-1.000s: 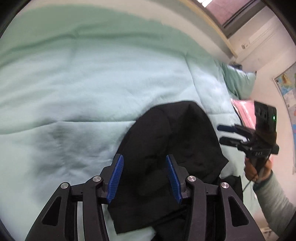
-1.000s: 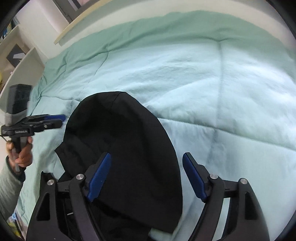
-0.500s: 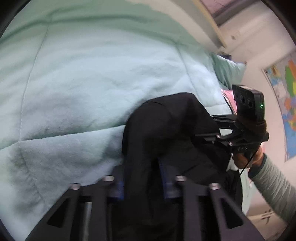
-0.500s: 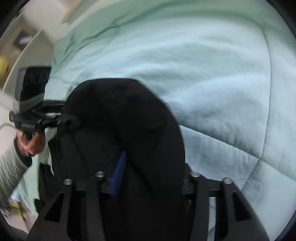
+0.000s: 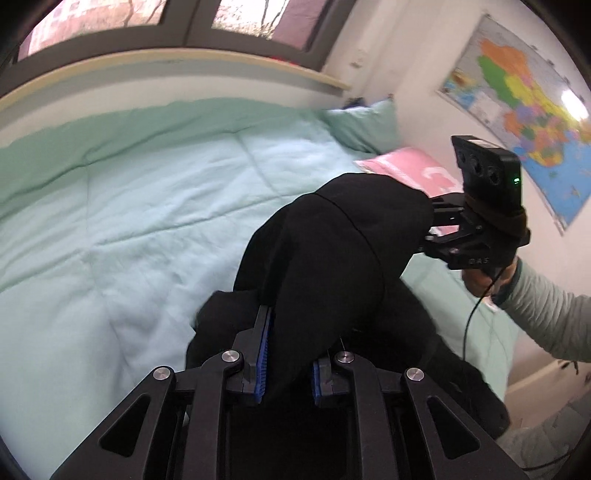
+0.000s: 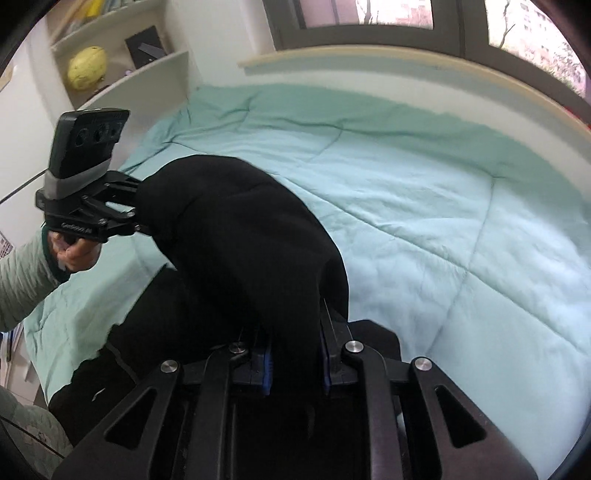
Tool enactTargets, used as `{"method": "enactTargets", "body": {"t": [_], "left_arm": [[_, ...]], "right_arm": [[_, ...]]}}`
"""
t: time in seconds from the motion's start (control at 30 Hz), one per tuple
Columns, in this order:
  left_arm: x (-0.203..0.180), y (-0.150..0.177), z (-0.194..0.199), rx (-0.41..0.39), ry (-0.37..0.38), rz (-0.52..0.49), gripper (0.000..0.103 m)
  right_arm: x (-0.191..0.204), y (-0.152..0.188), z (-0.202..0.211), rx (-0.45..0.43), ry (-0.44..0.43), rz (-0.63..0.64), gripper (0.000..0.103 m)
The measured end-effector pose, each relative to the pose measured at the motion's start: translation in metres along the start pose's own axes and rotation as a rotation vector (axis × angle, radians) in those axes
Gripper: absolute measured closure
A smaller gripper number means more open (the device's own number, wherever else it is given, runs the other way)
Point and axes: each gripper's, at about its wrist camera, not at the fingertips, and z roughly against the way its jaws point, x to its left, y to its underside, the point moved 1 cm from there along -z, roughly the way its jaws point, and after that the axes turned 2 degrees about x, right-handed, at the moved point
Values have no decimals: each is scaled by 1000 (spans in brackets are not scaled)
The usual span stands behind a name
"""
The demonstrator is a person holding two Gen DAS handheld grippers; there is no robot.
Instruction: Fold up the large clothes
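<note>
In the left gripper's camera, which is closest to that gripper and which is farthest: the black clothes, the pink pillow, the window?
1. Black clothes: clamped in the left gripper.
2. Pink pillow: on the bed, up and to the right.
3. Window: beyond the bed, top of view.

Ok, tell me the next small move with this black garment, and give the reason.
Probably lift both tongs higher and draw them apart. The left tongs and right tongs are each shut on the garment, which is bunched between them with its lower part still heaped on the quilt. Spreading it should show an edge to fold.
</note>
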Motion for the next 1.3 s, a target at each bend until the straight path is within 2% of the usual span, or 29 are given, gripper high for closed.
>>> {"method": "enactTargets", "body": {"t": [0.17, 0.27, 0.37, 0.47, 0.53, 0.63, 0.73, 0.8, 0.9, 1.03, 1.07, 1.1, 1.13, 1.23, 1.3], "left_arm": [[-69, 52, 29, 2, 10, -26, 85], [-93, 93, 32, 34, -2, -13, 85], [-98, 137, 11, 111, -97, 54, 85], [-94, 179, -15, 188, -110, 156, 85], [-97, 208, -29, 234, -159, 183, 85], [-101, 233, -32, 251, -203, 226, 85], [-103, 241, -21, 231, -198, 275, 85], [-105, 243, -12, 238, -200, 285, 84], [-107, 248, 14, 238, -209, 284, 84], [-106, 230, 61, 146, -220, 300, 84], [-107, 218, 73, 100, -215, 303, 84], [-108, 209, 80, 65, -204, 308, 84], [-108, 197, 86, 24, -187, 311, 84], [-105, 162, 79, -31, -148, 320, 83], [-103, 149, 58, -16, -119, 338, 83]], "right_arm": [[50, 46, 44, -23, 37, -1, 81], [76, 78, 58, -10, 77, 9, 81], [105, 118, 55, 18, 129, 2, 81], [115, 164, 35, 109, 124, -47, 80], [121, 192, 19, 161, 112, -100, 80], [123, 223, 9, 217, 104, -177, 79], [115, 239, 14, 240, 112, -233, 79], [108, 240, 28, 237, 132, -259, 78], [102, 228, 52, 195, 162, -268, 69], [109, 173, 83, 98, 162, -259, 66], [111, 158, 86, 69, 148, -263, 58], [114, 145, 85, 48, 132, -267, 42], [121, 130, 83, 18, 115, -276, 37], [124, 98, 63, -18, 92, -292, 35], [125, 87, 37, 22, 127, -302, 35]]}}
